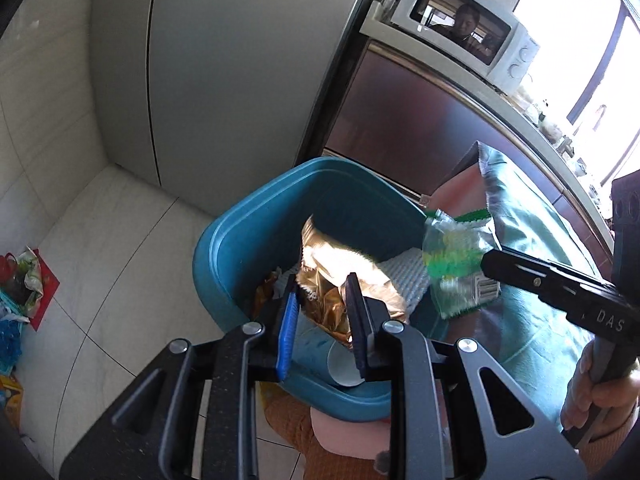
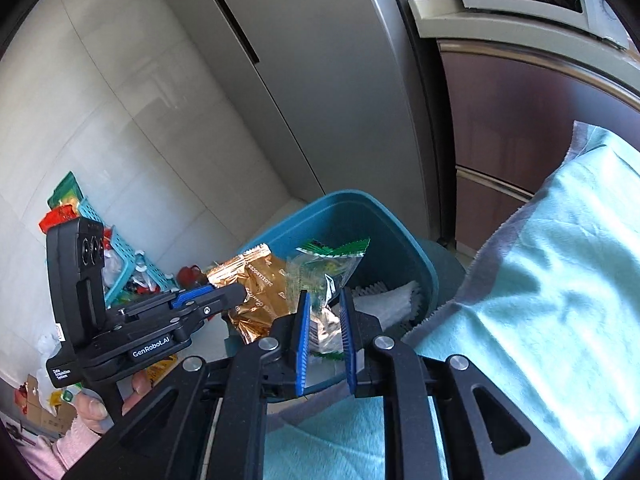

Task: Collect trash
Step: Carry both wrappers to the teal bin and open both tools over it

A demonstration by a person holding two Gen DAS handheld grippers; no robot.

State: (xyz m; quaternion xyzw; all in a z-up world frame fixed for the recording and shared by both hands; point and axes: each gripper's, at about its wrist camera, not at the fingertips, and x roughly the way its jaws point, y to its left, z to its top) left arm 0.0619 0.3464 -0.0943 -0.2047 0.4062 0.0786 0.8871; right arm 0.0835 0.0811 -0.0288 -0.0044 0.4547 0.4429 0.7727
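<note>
A teal bin [image 1: 240,248] stands on the floor beside the table; it also shows in the right wrist view [image 2: 404,240]. My left gripper [image 1: 322,292] is shut on a gold foil wrapper [image 1: 340,264] and holds it over the bin's mouth; the wrapper also shows in the right wrist view [image 2: 260,288]. My right gripper [image 2: 326,300] is shut on a clear and green plastic wrapper [image 2: 320,276], held at the bin's rim; it also shows in the left wrist view [image 1: 456,256]. A white cup [image 1: 344,364] and white textured paper [image 1: 404,276] lie inside the bin.
A light green cloth [image 2: 540,280] covers the table at right. A grey fridge [image 1: 224,60] stands behind the bin, with a brown cabinet [image 1: 420,120] and a microwave [image 1: 468,28]. A blue basket [image 2: 116,256] and loose clutter [image 1: 20,280] lie on the floor at left.
</note>
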